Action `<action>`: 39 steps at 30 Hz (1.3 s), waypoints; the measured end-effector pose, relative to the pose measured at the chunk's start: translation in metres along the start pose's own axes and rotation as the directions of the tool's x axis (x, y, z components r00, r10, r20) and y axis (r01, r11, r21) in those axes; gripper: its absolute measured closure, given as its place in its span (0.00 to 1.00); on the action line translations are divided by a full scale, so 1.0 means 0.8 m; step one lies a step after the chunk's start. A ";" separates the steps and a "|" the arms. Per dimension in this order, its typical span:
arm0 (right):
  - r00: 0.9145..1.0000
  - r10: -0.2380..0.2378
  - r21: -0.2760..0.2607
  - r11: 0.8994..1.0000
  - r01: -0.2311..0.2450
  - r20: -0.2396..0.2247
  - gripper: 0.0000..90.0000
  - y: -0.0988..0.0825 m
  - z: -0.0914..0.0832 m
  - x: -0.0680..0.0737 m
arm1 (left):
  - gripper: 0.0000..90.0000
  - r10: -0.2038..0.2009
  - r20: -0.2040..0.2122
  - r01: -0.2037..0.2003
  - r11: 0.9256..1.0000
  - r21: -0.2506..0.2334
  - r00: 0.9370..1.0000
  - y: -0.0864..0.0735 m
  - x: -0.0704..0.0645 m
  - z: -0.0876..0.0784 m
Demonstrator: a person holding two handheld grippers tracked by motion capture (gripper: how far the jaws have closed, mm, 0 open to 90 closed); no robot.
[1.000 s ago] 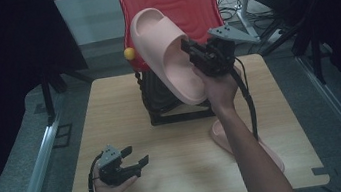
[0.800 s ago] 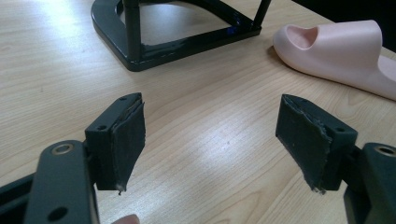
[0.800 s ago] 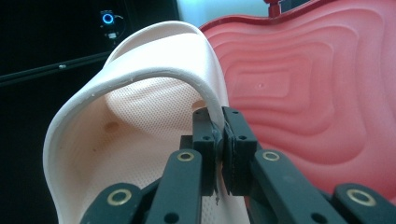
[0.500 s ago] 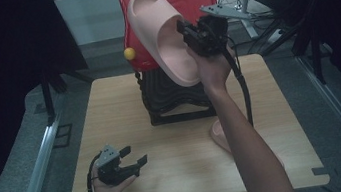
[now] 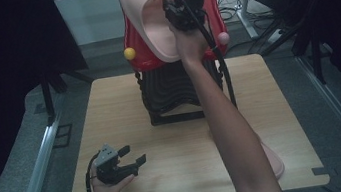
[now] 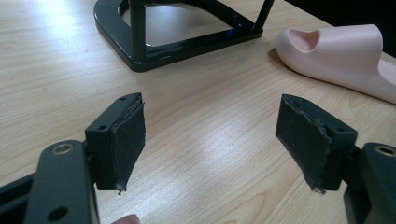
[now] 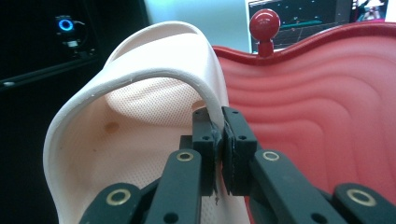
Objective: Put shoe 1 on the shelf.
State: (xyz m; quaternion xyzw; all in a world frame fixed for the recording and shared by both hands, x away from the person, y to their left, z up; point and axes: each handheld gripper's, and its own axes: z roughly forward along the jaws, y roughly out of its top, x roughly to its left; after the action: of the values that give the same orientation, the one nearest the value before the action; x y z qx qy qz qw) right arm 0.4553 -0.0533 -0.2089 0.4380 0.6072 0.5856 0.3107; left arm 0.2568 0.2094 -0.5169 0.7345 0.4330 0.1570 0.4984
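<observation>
My right gripper (image 5: 174,8) is raised high at the back of the table, shut on the strap of a pale pink slipper (image 5: 148,26). In the right gripper view the jaws pinch the slipper's strap (image 7: 205,100) and the slipper (image 7: 116,140) hangs against the red ribbed shelf (image 7: 327,116). A second pink slipper (image 6: 345,58) lies flat on the table at the front right, its edge (image 5: 274,158) showing beside the forearm. My left gripper (image 5: 134,157) rests open at the front left; its pads (image 6: 128,135) stand wide apart over bare wood.
A shoe rack stands at the table's back middle, with a red top shelf (image 5: 213,19), black lower shelves (image 5: 168,91) and a black base frame (image 6: 154,46). Yellow (image 5: 129,53) and pink (image 5: 223,38) knobs stick out at its sides. The wooden table (image 5: 110,109) is bordered by dark floor.
My right gripper has lifted the pink slipper up and farther back, from in front of the rack to level with the red top shelf. The left gripper has stayed put.
</observation>
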 end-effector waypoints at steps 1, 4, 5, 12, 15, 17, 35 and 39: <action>1.000 -0.002 -0.006 1.000 0.002 0.008 0.94 0.002 0.007 0.001 | 0.27 0.001 -0.003 -0.001 1.000 -0.001 1.000 0.000 0.000 0.000; 0.999 -0.003 -0.002 1.000 0.003 0.036 0.94 0.008 0.028 0.002 | 0.27 0.003 -0.005 -0.003 1.000 -0.001 1.000 0.000 0.001 0.000; 0.999 0.007 -0.005 1.000 -0.006 0.040 0.94 0.009 0.034 0.003 | 0.27 0.003 -0.004 -0.003 1.000 0.002 1.000 0.000 0.002 0.000; 0.997 0.019 0.010 1.000 -0.020 0.078 0.92 0.001 0.065 0.004 | 0.27 0.005 -0.009 -0.005 1.000 0.005 1.000 -0.001 0.002 0.002; 0.997 0.015 0.011 1.000 -0.016 0.079 0.89 -0.004 0.070 0.005 | 0.27 0.007 -0.012 -0.007 1.000 0.008 1.000 -0.001 0.002 0.002; 0.997 0.017 0.011 1.000 -0.018 0.078 0.88 -0.005 0.070 0.005 | 0.27 0.008 -0.011 -0.008 1.000 0.009 1.000 -0.001 0.002 0.002; 0.996 -0.021 0.078 0.997 0.028 -0.085 0.63 -0.027 -0.013 -0.014 | 0.27 0.018 -0.012 -0.018 1.000 0.011 1.000 0.000 -0.003 0.004; 0.993 -0.022 0.091 0.995 0.033 -0.112 0.63 -0.035 -0.028 -0.019 | 0.27 0.020 -0.015 -0.019 1.000 0.012 1.000 0.000 -0.003 0.004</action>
State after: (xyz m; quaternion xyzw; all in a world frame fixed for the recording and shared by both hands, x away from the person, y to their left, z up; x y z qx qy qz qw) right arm 0.4371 -0.0749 -0.2359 0.4104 0.6560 0.5758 0.2639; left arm 0.2571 0.2054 -0.5179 0.7403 0.4304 0.1648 0.4894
